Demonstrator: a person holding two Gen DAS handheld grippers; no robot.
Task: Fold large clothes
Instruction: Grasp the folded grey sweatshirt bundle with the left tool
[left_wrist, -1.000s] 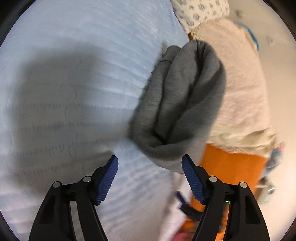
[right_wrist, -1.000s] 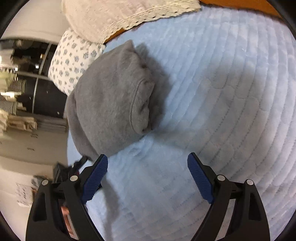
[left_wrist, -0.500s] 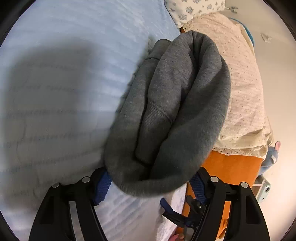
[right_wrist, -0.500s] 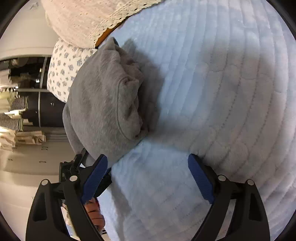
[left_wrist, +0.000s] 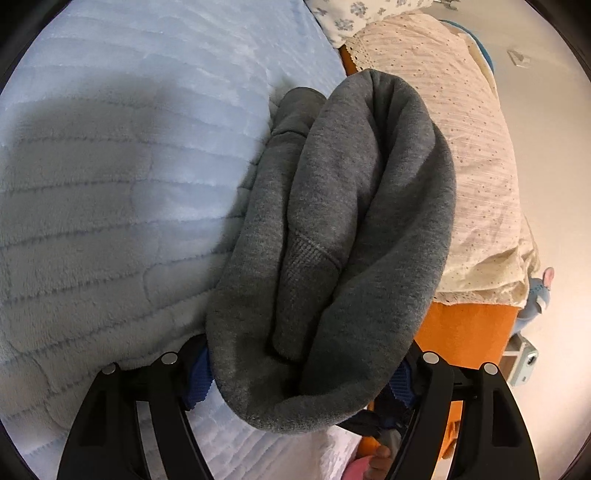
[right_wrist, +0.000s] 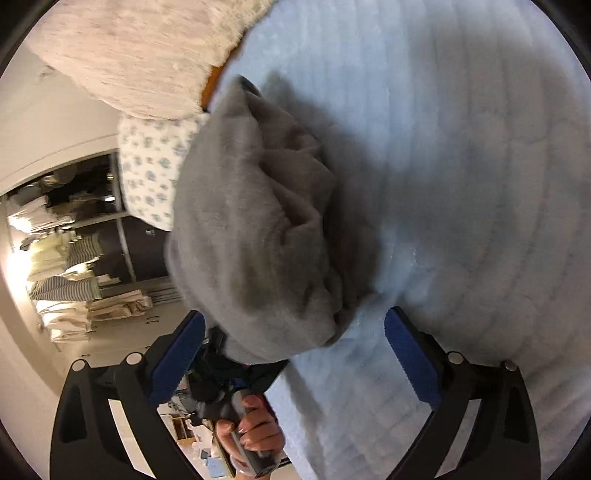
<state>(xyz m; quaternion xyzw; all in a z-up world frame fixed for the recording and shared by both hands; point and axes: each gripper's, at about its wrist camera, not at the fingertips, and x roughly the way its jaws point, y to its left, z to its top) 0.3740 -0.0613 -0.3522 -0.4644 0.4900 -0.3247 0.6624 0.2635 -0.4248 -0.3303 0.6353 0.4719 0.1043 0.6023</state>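
The bed (left_wrist: 110, 203), under a plush, ribbed pale-blue blanket, gives a broad soft surface for folding. Near its edge lies the grey sweatshirt (left_wrist: 332, 240), a thick fleecy bundle already rolled into rounded folds. The left gripper (left_wrist: 306, 380) straddles its near end, fingers spread around the bulk, likely to grasp it. The right gripper (right_wrist: 293, 350) has just been opening, fingers wide beside the bundle's end, not pressing on it.

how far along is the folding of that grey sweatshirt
Mostly done: the grey sweatshirt is already a compact folded bundle on the blue blanket. In hand: the left tongs straddle its near end; the right tongs, just opening, hold nothing. Left: moving or tidying the bundle.
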